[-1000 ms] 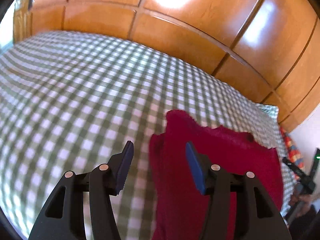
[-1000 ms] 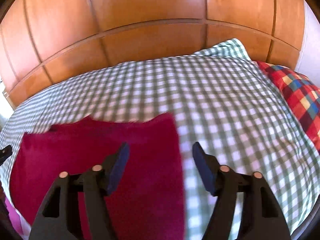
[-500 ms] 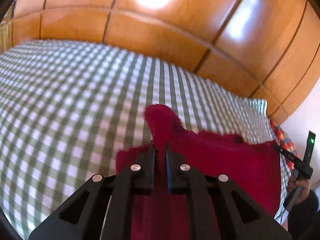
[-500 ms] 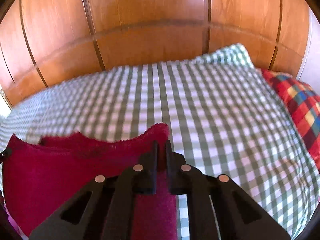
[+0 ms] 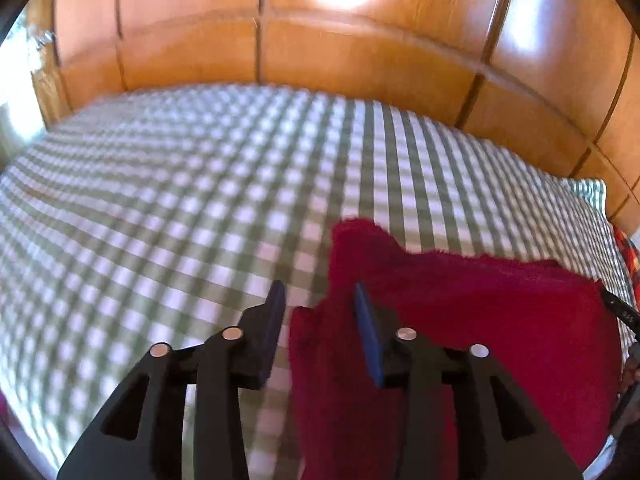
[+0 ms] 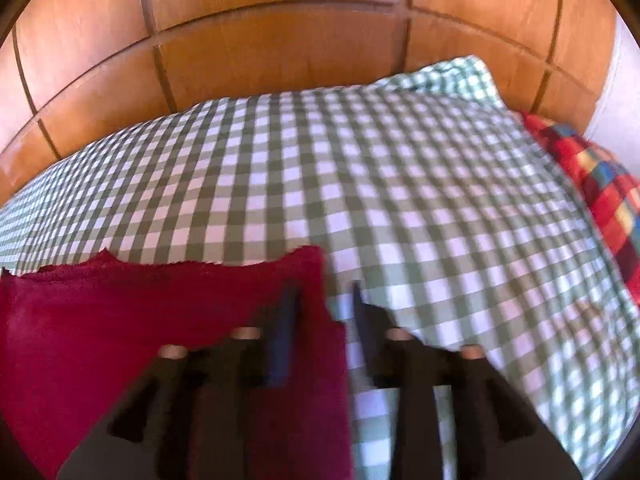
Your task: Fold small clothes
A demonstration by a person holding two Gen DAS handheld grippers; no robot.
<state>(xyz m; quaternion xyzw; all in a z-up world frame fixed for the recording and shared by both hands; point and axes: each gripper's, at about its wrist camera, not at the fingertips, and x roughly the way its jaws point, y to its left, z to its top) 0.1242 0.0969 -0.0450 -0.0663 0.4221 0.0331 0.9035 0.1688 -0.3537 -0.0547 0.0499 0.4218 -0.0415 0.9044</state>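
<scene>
The wooden headboard [image 5: 360,60] backs a green-checked bedspread [image 5: 180,200] in both views. Only the right wrist view shows the multicoloured plaid pillow [image 6: 600,192]. The red fleece cloth [image 5: 480,320] lies flat on the bedspread. Left gripper [image 5: 320,300] tilts downward, jaws opening, straddling the cloth's left corner without pressing it. Right gripper [image 6: 324,304] does likewise at the right edge.

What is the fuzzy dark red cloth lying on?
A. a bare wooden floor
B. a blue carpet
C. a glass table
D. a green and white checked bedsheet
D: the dark red cloth lies on the green and white checked bedsheet, whose squares show all around the cloth's edges, with the wooden panelling standing behind the bed.
</scene>
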